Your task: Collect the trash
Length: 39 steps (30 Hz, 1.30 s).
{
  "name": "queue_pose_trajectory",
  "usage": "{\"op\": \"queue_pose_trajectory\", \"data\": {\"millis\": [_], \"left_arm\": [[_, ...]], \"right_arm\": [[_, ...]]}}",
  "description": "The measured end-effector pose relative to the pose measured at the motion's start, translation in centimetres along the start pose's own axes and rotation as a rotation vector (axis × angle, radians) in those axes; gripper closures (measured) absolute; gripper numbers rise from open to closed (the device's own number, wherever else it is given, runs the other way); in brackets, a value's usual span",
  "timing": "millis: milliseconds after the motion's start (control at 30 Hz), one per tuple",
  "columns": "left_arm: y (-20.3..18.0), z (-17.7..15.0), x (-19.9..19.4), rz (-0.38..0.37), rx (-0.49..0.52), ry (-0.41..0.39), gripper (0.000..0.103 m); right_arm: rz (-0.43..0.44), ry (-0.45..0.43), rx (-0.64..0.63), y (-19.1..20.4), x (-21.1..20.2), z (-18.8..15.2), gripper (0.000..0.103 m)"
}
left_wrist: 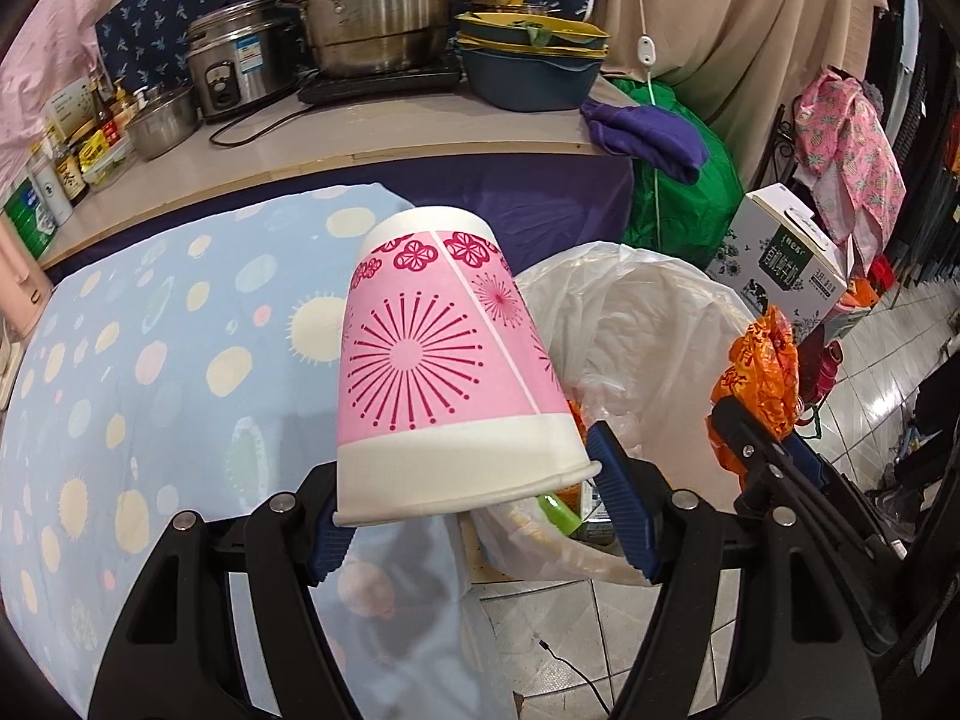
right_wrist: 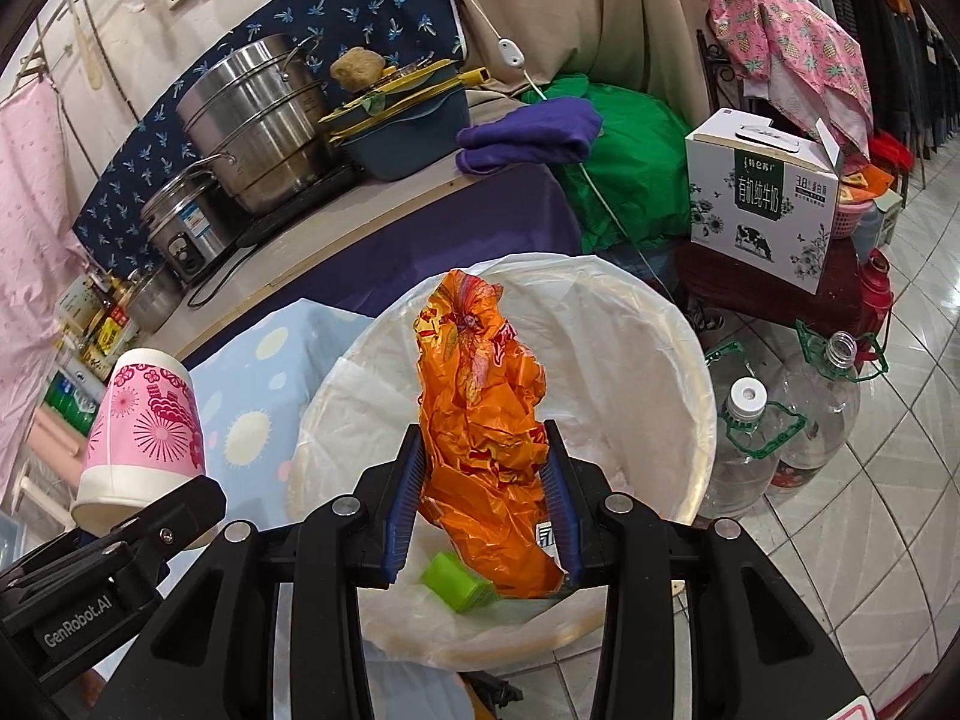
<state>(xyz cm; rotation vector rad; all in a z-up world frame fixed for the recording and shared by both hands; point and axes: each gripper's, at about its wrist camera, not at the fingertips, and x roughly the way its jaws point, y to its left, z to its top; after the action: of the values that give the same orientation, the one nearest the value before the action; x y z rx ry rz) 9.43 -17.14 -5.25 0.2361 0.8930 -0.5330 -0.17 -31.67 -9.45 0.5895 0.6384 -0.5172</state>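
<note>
Left fingers (left_wrist: 621, 510): pinching the pink paper cup (left_wrist: 444, 372) at its white rim end, one blue pad on each side; the cup is tipped so its closed base points up and away.
Right fingers (right_wrist: 555, 498): pressed onto the crumpled orange wrapper (right_wrist: 486, 420), which stands up between the two blue pads.
Left gripper (left_wrist: 474, 510): just left of the trash bin (right_wrist: 690, 360), over the edge of the blue dotted cloth (left_wrist: 150, 360).
Right gripper (right_wrist: 483, 504): directly above the bin's open mouth, angled down toward it.
Cup's place: beside the bin on its left, not over the opening, as the right wrist view shows it (right_wrist: 144, 426).
Wrapper's place: hanging over the middle of the bin, held clear of the liner.
Trash bin: round, lined with a thin white plastic bag (left_wrist: 630, 312); it stands on the tiled floor (right_wrist: 840, 540).
Inside the bin: a small green piece (right_wrist: 459, 582) lies at the bottom, below the wrapper.
Right of the bin: two clear water jugs (right_wrist: 780, 426) with green handles, touching one another.
Behind the bin: a counter (left_wrist: 360, 126) with a purple skirt, bearing steel pots (left_wrist: 372, 18), a stack of basins (left_wrist: 528, 60) and a purple cloth (left_wrist: 648, 138).
Further right of the bin: a white milk carton box (right_wrist: 762, 198) with green lettering, near a pink patterned garment (right_wrist: 792, 42).
</note>
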Motion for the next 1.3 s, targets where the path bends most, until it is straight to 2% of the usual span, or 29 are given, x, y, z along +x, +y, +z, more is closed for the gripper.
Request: {"op": "queue_pose_trajectory", "data": {"millis": [400, 733, 900, 1300], "left_arm": [[-2.9, 0.7, 1.4, -0.018, 0.071, -0.003, 0.035], [-3.5, 0.9, 2.9, -0.02, 0.079, 0.022, 0.033], [-3.2, 1.1, 3.1, 0.001, 0.068, 0.017, 0.02], [-2.5, 1.2, 2.9, 0.01, 0.051, 0.014, 0.02]], "right_arm": [[-0.027, 0.011, 0.009, -1.5, 1.1, 0.7, 0.066], [-0.048, 0.02, 0.017, -2.0, 1.9, 0.8, 0.062], [-0.051, 0.015, 0.041, -2.5, 2.0, 1.0, 0.057], [-0.053, 0.007, 0.023, -1.9, 1.7, 1.1, 0.057]]}}
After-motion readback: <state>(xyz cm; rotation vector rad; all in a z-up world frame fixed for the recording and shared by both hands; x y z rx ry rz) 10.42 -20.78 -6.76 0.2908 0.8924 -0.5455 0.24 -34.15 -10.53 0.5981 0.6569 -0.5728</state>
